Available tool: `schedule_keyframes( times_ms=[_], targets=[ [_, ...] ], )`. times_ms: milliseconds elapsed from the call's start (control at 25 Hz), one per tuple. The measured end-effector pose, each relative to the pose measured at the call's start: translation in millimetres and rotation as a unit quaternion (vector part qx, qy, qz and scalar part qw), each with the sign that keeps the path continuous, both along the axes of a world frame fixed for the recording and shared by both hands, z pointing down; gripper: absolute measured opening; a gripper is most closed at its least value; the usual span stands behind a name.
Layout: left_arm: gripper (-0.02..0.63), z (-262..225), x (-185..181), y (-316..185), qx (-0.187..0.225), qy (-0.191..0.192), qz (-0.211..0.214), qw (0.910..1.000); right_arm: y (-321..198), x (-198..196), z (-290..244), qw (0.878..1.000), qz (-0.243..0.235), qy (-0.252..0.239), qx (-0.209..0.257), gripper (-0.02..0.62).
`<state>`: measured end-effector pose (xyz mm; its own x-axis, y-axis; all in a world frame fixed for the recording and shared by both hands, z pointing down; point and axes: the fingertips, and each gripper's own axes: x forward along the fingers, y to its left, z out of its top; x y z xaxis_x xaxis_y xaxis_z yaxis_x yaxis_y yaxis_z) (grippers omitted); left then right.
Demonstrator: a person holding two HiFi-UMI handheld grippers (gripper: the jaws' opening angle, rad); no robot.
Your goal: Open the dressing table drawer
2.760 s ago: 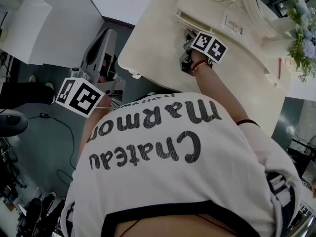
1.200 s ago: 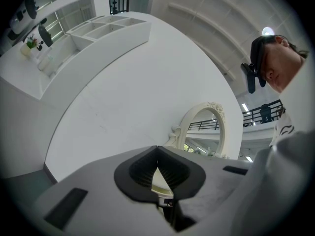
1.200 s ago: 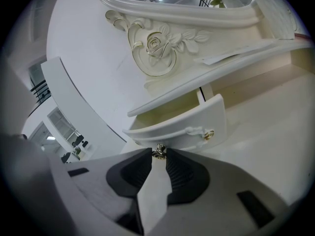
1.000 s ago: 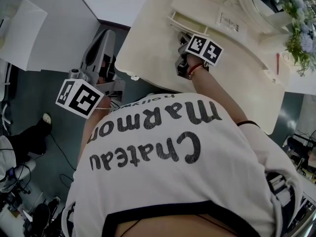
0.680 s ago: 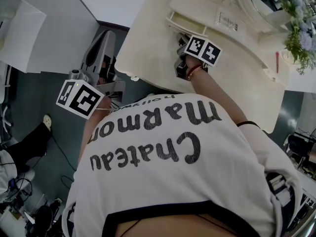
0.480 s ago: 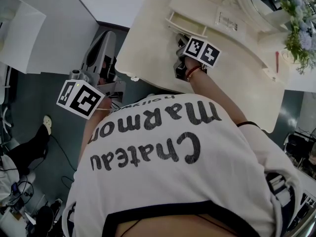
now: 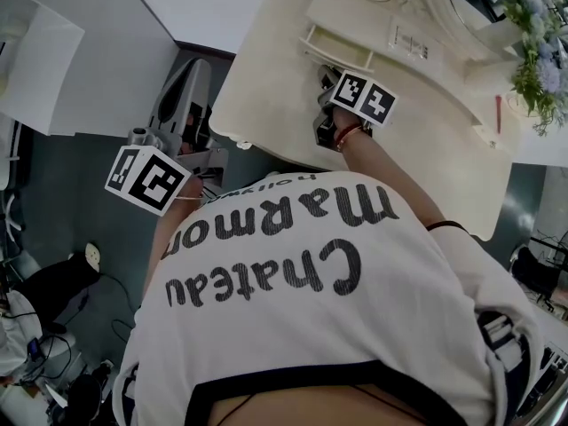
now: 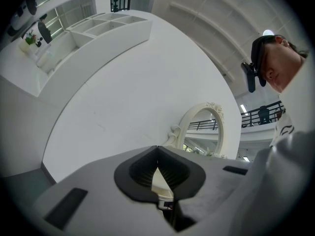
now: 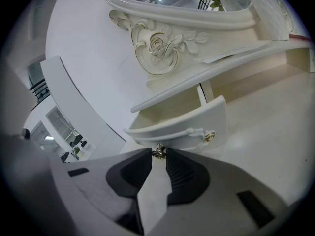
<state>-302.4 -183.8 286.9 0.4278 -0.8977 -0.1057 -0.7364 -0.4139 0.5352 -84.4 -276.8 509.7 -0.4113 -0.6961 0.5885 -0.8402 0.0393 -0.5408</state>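
Observation:
The cream dressing table [image 7: 266, 87] fills the upper middle of the head view. Its small curved drawer [image 7: 335, 48] stands pulled out, and the right gripper view shows the hollow inside the drawer [image 9: 182, 124]. My right gripper [image 9: 158, 156] points down at the drawer front, with its tips shut on the small gold drawer knob [image 9: 158, 153]. A second gold fitting [image 9: 210, 135] sits further right on the front. My left gripper [image 8: 157, 147] hangs off the table's left side, shut on nothing, its tips touching. The person's white shirt hides the lower table.
An oval carved mirror [image 8: 202, 127] rises behind the table top. Flowers [image 7: 537, 69] and a thin red item [image 7: 499, 114] are at the far right. A white counter [image 7: 89, 51] stands left, over dark floor. Someone's foot [image 7: 93, 257] is at the lower left.
The right gripper has stayed on the knob with the drawer out. The left gripper has not moved. The foot on the floor at left has shifted.

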Motion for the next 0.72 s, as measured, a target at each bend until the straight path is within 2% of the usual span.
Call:
schedule_keyframes(
  times_ms=[720],
  targets=[
    [0.023,1.3,-1.2,-3.2,-0.004,0.007,0.006,0.9999,4.1,-3.7,-0.7,1.0,0.001,-0.001,-0.005,0.103]
  ],
)
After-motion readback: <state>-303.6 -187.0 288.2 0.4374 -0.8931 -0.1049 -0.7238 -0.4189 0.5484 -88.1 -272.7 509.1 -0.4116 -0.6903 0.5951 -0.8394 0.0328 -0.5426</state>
